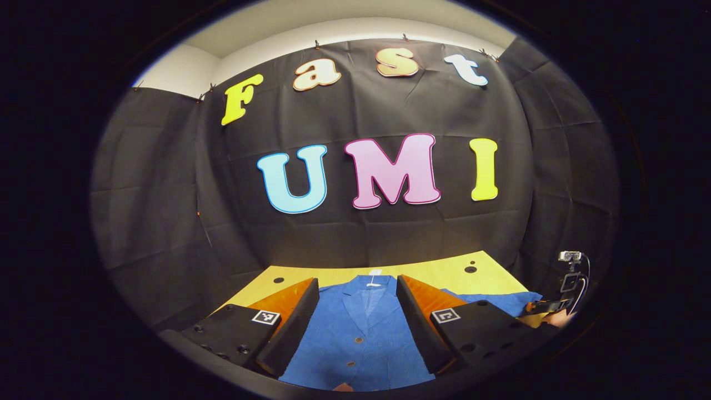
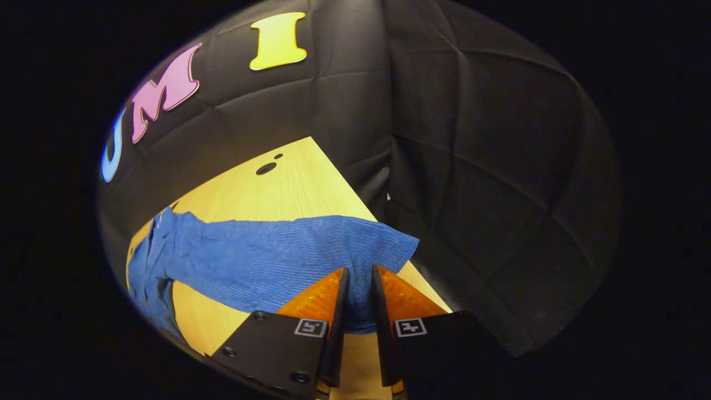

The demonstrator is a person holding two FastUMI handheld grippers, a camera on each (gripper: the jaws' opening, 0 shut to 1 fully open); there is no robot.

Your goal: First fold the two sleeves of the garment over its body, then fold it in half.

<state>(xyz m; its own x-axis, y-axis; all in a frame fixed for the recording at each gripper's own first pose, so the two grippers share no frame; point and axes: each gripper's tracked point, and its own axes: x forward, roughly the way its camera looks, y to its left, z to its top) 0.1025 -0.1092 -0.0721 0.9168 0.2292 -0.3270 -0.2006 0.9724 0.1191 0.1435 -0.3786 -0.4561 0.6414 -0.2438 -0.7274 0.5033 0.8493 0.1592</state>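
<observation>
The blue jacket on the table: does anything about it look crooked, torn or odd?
Nothing stands out. The jacket lies flat and buttoned on the table, one sleeve stretched sideways to the table's edge, not yet folded. The right gripper has nearly closed around its cuff.

No readable text; square black-and-white marker (image 1: 266, 317) on tongs fingers, no words.
</observation>
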